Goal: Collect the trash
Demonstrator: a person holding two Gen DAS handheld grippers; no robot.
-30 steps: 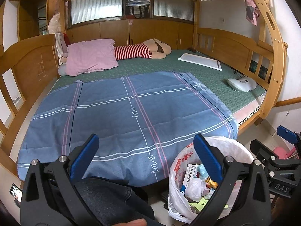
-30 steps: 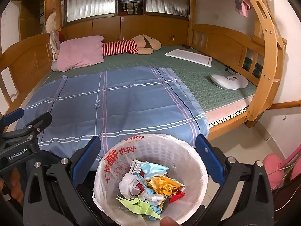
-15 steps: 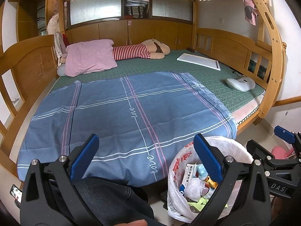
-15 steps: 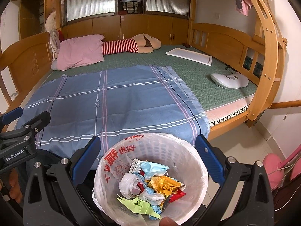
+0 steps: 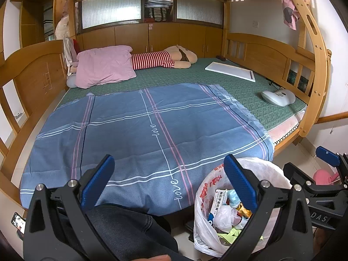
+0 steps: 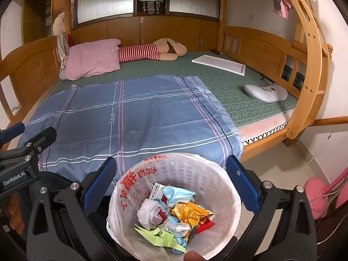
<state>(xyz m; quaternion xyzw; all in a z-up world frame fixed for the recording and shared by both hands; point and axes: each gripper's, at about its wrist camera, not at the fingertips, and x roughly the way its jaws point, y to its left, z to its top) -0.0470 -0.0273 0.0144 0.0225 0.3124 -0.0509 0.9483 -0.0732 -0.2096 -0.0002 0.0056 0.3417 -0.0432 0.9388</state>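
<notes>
Trash (image 6: 171,213) lies already inside the lined bin (image 6: 217,174), on the floor beside the bed (blue sheet (image 5: 152,130) looks bare). Both the left gripper (image 5: 168,180) and right gripper (image 6: 171,178) are wide open and empty. I would scan the bed slowly before reaching anywhere.

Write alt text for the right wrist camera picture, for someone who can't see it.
An open, empty right claw hangs over a white bin lined with a plastic bag and part-filled with crumpled trash. Behind it is a wooden bunk bed with a blue plaid sheet, a pink pillow and a striped plush toy. The left claw shows at the left edge.
</notes>
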